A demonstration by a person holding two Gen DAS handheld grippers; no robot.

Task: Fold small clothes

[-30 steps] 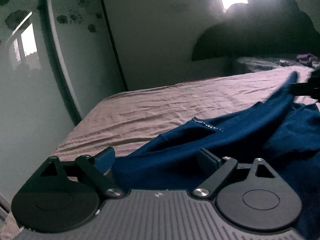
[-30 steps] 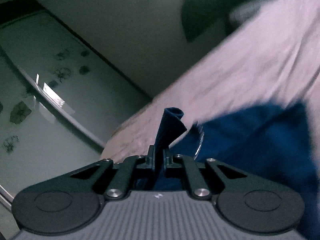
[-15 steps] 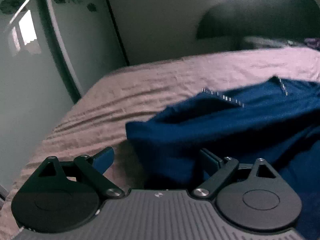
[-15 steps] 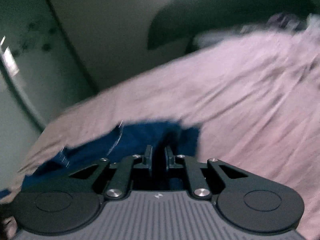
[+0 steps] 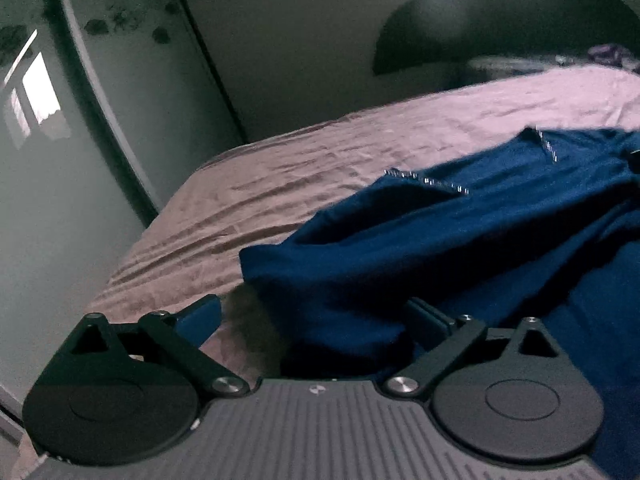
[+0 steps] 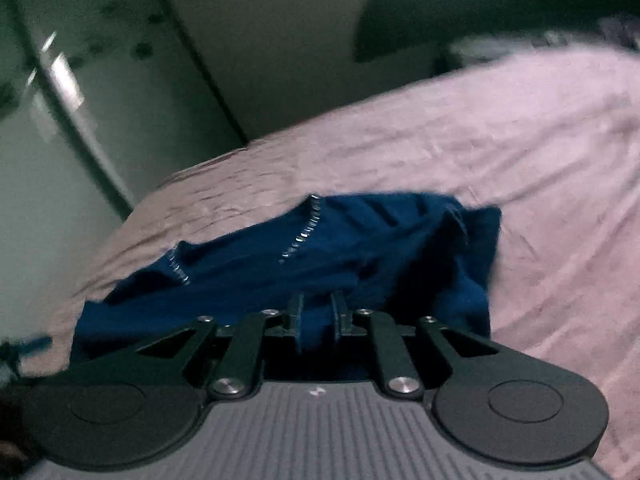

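Looking across: the bed, covered in a wrinkled pink-mauve sheet, fills both my wrist views and runs back to a pale wall.
Wardrobe: a glossy wardrobe door with dark flower prints stands along the bed's left edge; a bright window reflection sits on it.
Headboard: a dark curved headboard rises at the far edge of the bed, with some blurred purple stuff by the far right corner.
Garment: the blue garment lies crumpled on the sheet near the bed's near edge, one layer thrown over another; in my right wrist view the blue garment is a low heap, with bare sheet to its right and beyond it.
Trim: a line of small silvery beads runs along one hem of the garment; a second short line shows further right.
My left gripper: my left gripper is spread wide, its fingers well apart, holding nothing; the folded corner of the blue cloth sits in the gap between them, and I cannot tell whether it touches the right finger.
My right gripper: my right gripper is nearly closed, a narrow gap left, with blue cloth filling that gap; whether the pads pinch it I cannot tell.
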